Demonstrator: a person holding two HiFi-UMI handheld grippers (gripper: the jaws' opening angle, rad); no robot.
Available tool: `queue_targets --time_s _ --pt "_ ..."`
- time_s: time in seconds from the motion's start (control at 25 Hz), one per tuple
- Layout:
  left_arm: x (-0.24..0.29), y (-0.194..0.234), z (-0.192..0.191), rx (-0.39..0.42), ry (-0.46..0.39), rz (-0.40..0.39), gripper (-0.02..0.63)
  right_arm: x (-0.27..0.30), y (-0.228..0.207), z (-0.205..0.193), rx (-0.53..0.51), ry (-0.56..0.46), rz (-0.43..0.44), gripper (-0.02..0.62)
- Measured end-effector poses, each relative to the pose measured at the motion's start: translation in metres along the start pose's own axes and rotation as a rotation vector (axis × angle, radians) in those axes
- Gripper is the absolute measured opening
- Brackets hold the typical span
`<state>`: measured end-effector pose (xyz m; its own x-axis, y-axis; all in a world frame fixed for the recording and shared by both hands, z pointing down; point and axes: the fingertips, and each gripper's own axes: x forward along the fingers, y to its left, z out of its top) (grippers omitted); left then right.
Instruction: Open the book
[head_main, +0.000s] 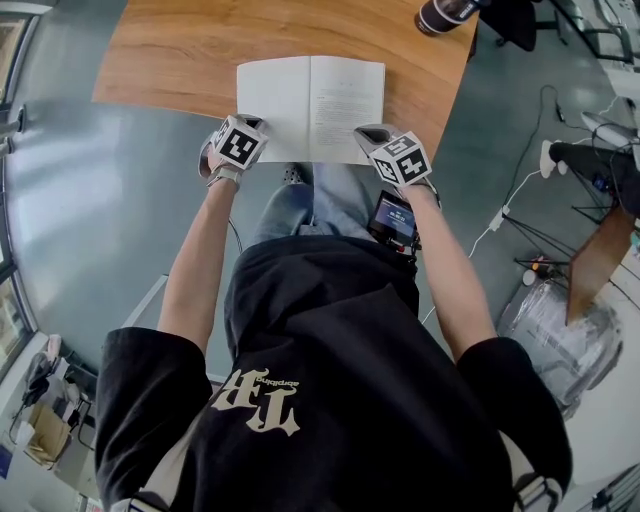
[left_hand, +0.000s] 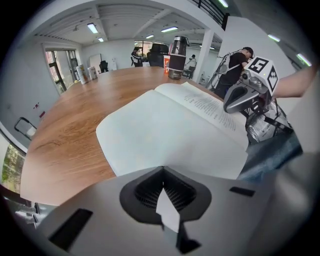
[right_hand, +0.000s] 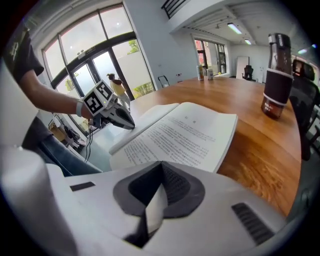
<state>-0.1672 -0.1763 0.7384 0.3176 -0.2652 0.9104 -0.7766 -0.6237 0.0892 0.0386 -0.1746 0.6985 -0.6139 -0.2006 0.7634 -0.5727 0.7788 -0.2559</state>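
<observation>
Nearest the person, the left claw (head_main: 250, 126) and the right claw (head_main: 372, 138) are hovering at the near corners of the book (head_main: 310, 108), one on each side and equally close to it. Each claw's own view is showing its jaws pressed together. Nothing of the book is sitting between them (the page edge is lying just beyond the tips in each case).

The book is lying open at the near edge of the desk (head_main: 180, 50), overhanging it slightly toward the person's knees. Its spine is running straight away from the person, and its spread is lying across, between the two claws.

Judgement: the opening is looking complete. Any further page turn is going to need a claw parted first.

Farther off, a dark bottle (head_main: 445, 14) is standing at the desk's far right, well apart and obstructing nothing.
</observation>
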Motion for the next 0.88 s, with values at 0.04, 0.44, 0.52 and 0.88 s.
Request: queue_targets --time_s 0.04,0.44,0.52,0.88 --pt "-0.001 0.002 -0.002 -0.006 0.002 0.006 0.006 0.001 0.000 0.000 0.013 -0.009 0.005 -0.011" --pt "-0.027 -0.006 0.012 -0.025 -0.089 -0.015 0.006 -0.011 0.005 0.012 -0.048 0.008 -0.047 -0.011" --pt "-0.035 -0.013 0.020 -0.026 -0.125 -0.029 0.006 -0.018 0.006 0.015 -0.059 -0.009 -0.058 -0.011" --pt "-0.077 -0.047 0.059 -0.056 -0.296 -0.073 0.006 -0.066 0.010 0.033 -0.097 -0.107 -0.114 -0.011"
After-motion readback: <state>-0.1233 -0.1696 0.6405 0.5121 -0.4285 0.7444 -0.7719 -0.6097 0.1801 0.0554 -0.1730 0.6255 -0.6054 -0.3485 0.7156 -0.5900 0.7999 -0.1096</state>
